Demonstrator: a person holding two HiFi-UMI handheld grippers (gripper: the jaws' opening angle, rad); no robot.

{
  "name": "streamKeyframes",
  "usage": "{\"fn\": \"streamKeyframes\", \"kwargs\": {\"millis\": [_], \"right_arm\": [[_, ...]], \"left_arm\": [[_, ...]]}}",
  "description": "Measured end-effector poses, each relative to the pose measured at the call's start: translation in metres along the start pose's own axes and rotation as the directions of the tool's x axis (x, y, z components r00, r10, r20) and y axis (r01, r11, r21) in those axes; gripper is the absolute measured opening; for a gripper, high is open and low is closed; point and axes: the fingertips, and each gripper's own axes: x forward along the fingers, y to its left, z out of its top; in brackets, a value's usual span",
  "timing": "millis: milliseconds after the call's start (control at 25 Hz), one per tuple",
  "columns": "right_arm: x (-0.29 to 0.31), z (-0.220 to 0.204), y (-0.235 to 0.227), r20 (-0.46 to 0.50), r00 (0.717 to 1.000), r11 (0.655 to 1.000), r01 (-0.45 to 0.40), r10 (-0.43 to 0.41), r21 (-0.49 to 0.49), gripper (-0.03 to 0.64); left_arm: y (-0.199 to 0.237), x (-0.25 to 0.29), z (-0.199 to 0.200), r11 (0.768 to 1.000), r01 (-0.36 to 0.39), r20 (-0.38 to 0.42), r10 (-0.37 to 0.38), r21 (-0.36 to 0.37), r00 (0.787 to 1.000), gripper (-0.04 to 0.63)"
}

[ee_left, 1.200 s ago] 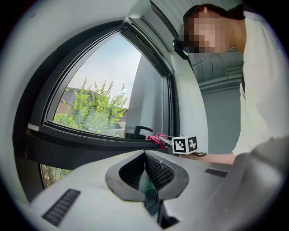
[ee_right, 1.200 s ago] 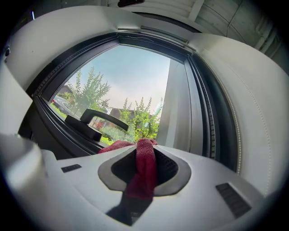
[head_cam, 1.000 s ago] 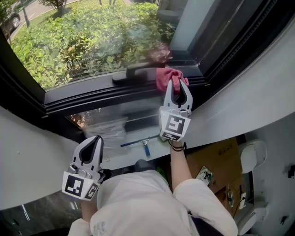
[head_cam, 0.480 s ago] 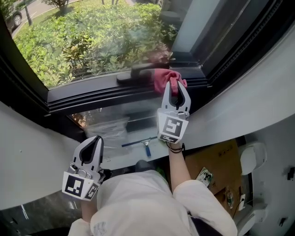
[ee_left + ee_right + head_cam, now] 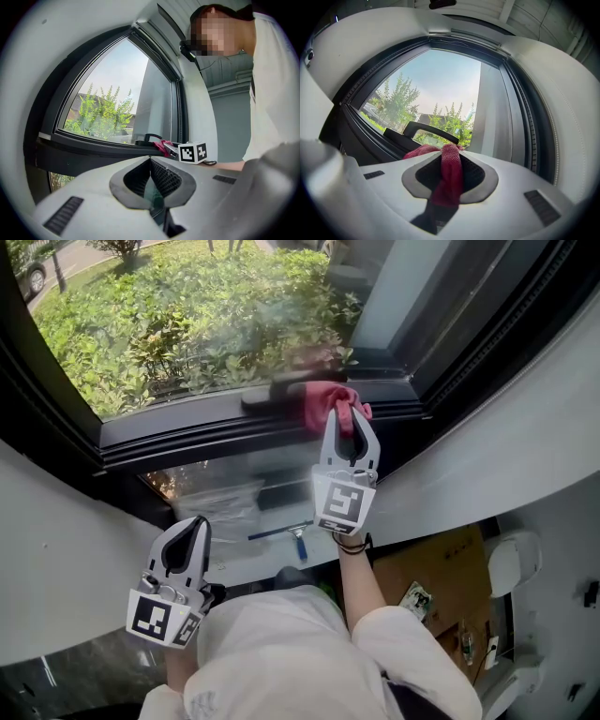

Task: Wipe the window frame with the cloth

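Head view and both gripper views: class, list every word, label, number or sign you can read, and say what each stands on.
No legible text in any view.
Cardboard box: faint print, too small to read.
Left gripper marker cube: black-and-white squares, no letters.
Right gripper marker cube: the same, no letters.
Cloth: no label visible.

The black handle [image 5: 279,388] lies along the lower rail of the window frame [image 5: 169,439]. It is just left of the cloth [image 5: 323,399] clamped in the right gripper [image 5: 349,413], and stands in the way of a slide leftward. Close on the right, the frame's dark upright [image 5: 441,343] and the white wall [image 5: 525,446] shut in the corner. Beyond the handle, the rail runs open to the left. The glass [image 5: 187,324] bars any reach forward. The left gripper [image 5: 192,526], jaws together, hangs low, well apart from the frame.
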Motion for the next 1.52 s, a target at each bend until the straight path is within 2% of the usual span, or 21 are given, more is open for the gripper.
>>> {"fn": "streamKeyframes", "kwargs": {"millis": [720, 960, 1160, 1360, 1520], "right_arm": [[-0.005, 0.013, 0.04, 0.04, 0.996, 0.997, -0.079, 0.078, 0.017, 0.091], [-0.007, 0.019, 0.05, 0.056, 0.994, 0.994, -0.099, 0.096, 0.052, 0.091], [-0.01, 0.023, 0.068, 0.06, 0.989, 0.99, -0.139, 0.138, 0.011, 0.091], [-0.013, 0.027, 0.08, 0.068, 0.984, 0.986, -0.165, 0.163, 0.014, 0.091], [-0.013, 0.034, 0.086, 0.118, 0.977, 0.984, -0.18, 0.178, 0.004, 0.091]], "left_arm": [[0.0, -0.008, 0.001, 1.0, -0.014, 0.004, 0.014, 0.01, 1.0, 0.011], [0.001, -0.012, 0.001, 1.0, -0.022, 0.001, 0.022, 0.013, 1.0, 0.011], [0.0, -0.014, 0.002, 1.0, -0.021, 0.003, 0.021, 0.013, 1.0, 0.011], [0.001, -0.016, 0.002, 1.0, -0.027, 0.005, 0.027, 0.016, 1.0, 0.011], [0.0, -0.017, 0.003, 1.0, -0.028, 0.006, 0.027, 0.015, 1.0, 0.011]]}}
